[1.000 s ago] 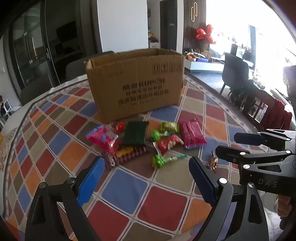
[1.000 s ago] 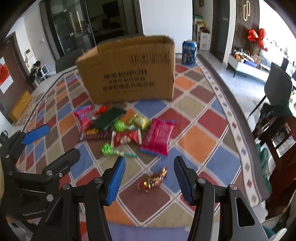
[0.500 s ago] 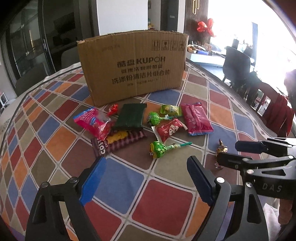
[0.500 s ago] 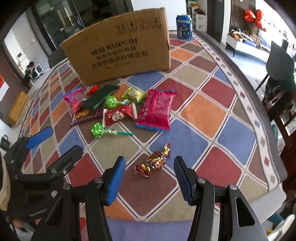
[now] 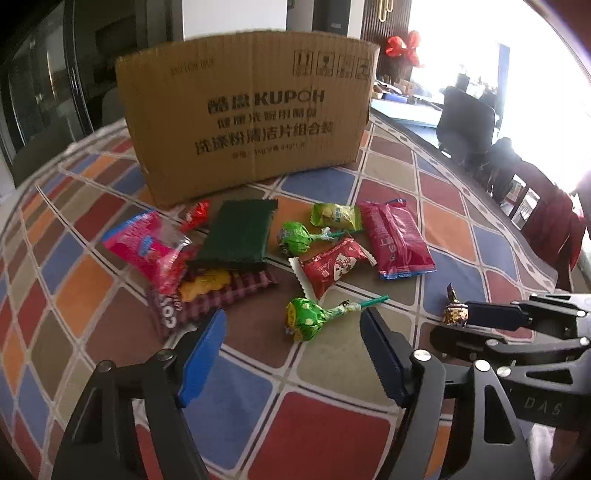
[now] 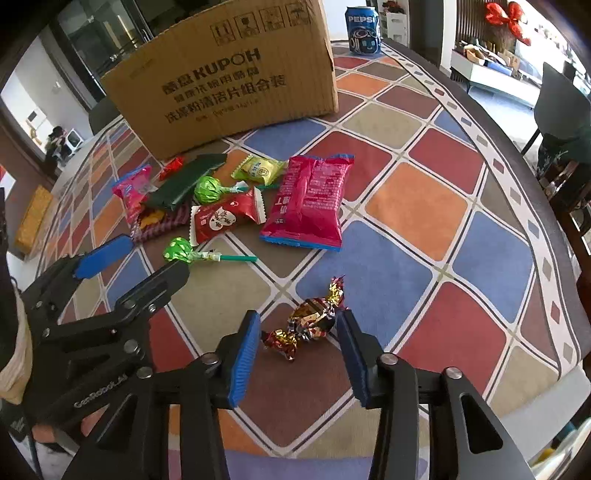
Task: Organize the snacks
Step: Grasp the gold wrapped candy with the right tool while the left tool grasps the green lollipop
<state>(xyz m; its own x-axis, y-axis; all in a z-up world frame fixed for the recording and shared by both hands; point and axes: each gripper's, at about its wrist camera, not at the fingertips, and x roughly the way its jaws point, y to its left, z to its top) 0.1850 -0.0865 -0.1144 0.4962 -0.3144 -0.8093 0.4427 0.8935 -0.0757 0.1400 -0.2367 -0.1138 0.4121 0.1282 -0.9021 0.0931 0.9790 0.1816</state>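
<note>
Snacks lie in a cluster on a checkered table in front of a cardboard box (image 5: 247, 110). My left gripper (image 5: 295, 350) is open, its fingers either side of a green lollipop (image 5: 314, 317) lying on the table. My right gripper (image 6: 295, 343) is open around a gold and red foil candy (image 6: 310, 321), which also shows in the left wrist view (image 5: 455, 312). Other snacks: a second green lollipop (image 6: 208, 189), a red heart packet (image 6: 225, 218), a large crimson packet (image 6: 308, 201), a dark green packet (image 5: 238, 234), a pink packet (image 5: 147, 249), a yellow-green packet (image 6: 260, 170).
A Pepsi can (image 6: 362, 31) stands behind the box at the right. The table's rim (image 6: 546, 206) curves along the right, with dark chairs (image 5: 467, 125) beyond it. A brown striped cookie packet (image 5: 207, 295) lies under the pink and dark green packets.
Both grippers have moved forward and lower. The green lollipop now lies between the left fingers and the foil candy between the right fingers. No snack has moved.
</note>
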